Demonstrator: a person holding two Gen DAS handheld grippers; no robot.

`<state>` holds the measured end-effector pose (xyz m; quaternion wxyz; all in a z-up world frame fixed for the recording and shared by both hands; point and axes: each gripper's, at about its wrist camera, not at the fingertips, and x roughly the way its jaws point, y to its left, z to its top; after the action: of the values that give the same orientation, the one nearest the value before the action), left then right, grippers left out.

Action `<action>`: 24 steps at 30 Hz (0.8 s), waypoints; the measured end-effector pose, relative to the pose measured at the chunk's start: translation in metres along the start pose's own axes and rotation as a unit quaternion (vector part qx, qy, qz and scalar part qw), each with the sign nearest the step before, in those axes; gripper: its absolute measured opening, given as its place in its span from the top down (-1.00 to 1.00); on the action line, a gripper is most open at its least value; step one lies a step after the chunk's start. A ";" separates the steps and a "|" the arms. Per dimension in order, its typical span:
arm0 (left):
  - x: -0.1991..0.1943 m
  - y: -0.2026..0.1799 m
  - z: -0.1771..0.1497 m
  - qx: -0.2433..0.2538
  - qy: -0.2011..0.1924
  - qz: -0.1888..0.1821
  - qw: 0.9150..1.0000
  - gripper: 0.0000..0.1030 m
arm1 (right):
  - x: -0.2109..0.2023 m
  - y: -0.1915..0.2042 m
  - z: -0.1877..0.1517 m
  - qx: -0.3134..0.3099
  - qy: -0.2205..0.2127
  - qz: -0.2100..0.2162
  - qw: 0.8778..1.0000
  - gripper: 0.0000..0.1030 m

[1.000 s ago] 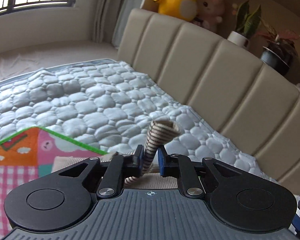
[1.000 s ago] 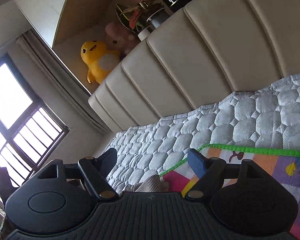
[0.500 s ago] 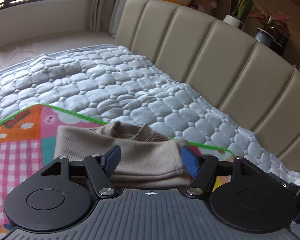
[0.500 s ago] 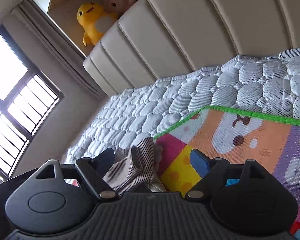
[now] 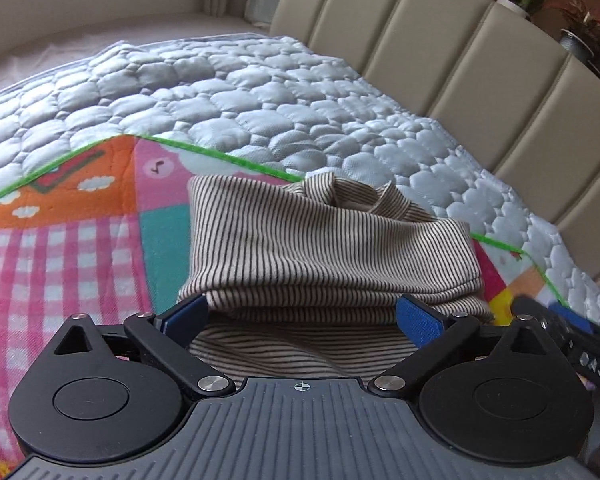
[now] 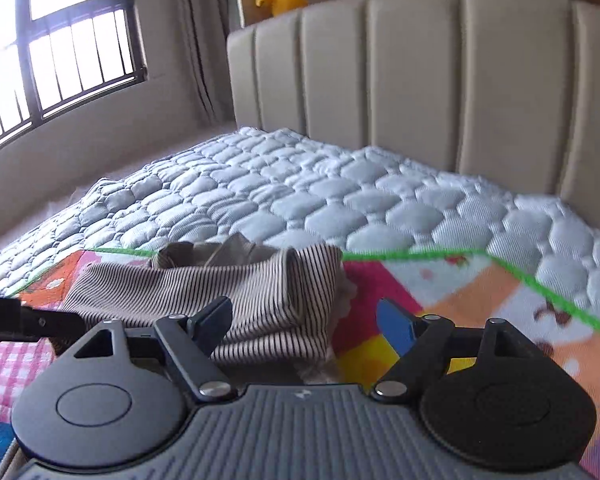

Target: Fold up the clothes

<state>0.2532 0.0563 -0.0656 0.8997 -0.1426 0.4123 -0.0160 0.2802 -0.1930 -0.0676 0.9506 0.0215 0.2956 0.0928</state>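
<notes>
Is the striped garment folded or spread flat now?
Folded: the striped garment lies in stacked layers on the colourful mat, its collar bunched at the far edge.

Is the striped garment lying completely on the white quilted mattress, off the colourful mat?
No, the striped garment lies mostly on the colourful mat, only its far edge reaching the quilted mattress.

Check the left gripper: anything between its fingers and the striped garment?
Nothing visible. The left gripper sits right at the near fold of the striped garment, jaws opening wide, pads off the cloth. The garment lies on the play mat.
</notes>
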 end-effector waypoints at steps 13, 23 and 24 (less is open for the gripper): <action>0.003 0.032 0.025 0.015 -0.064 0.060 0.996 -0.99 | 0.067 0.028 0.015 -0.053 0.042 0.015 0.998 0.73; 0.021 0.025 0.019 -0.007 -0.039 -0.071 0.997 -0.99 | 0.075 0.004 -0.012 -0.116 0.043 -0.036 0.992 0.86; 0.027 0.021 0.016 0.009 -0.030 -0.060 0.998 -0.99 | 0.076 0.005 -0.014 -0.122 0.041 -0.037 0.991 0.83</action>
<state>0.2810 0.0766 -0.0813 0.9102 -0.1594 0.3760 -0.0690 0.3326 -0.1739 -0.1210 0.9361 -0.1091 0.3211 0.0931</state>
